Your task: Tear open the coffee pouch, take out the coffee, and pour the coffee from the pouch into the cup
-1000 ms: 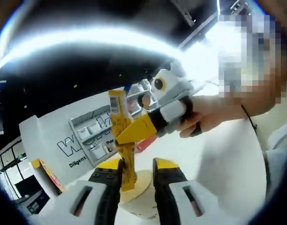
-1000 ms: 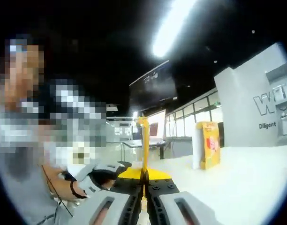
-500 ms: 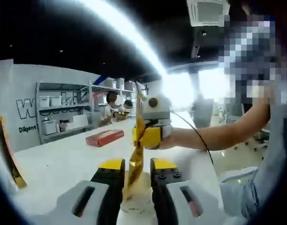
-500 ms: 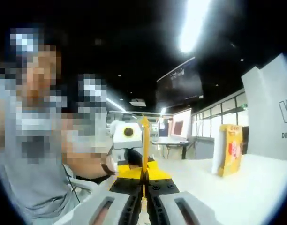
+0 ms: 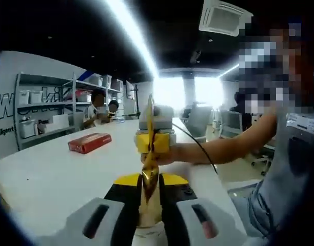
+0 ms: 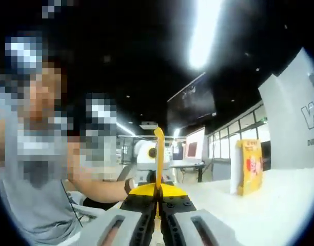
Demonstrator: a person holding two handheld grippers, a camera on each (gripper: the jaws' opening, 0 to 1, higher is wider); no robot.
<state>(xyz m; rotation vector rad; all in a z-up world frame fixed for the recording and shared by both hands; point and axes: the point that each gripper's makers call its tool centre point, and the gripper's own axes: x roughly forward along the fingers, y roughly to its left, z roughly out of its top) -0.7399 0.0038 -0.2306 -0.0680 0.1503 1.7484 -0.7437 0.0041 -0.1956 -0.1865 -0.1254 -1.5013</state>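
A long golden coffee pouch (image 5: 149, 177) stands upright between both grippers. My left gripper (image 5: 149, 180) is shut on its lower part, yellow-tipped jaws pressed against it. Straight ahead, my right gripper (image 5: 153, 142) pinches the pouch's upper end, with a person's hand behind it. In the right gripper view the pouch (image 6: 159, 154) is a thin yellow strip edge-on, rising from the shut right gripper (image 6: 158, 187), and the left gripper (image 6: 146, 176) faces me just behind it. A pale paper cup (image 5: 146, 233) sits low between the left jaws, under the pouch.
A white table (image 5: 49, 179) stretches to the left with a red box (image 5: 89, 142) lying on it. A yellow carton (image 6: 249, 166) stands upright on the table at the right. Shelves and two people are far back; the person's arm (image 5: 223, 148) reaches in from the right.
The left jaws, apart around the pouch before, have closed onto it. Both views have swung round; the grippers now face each other more squarely along the pouch.
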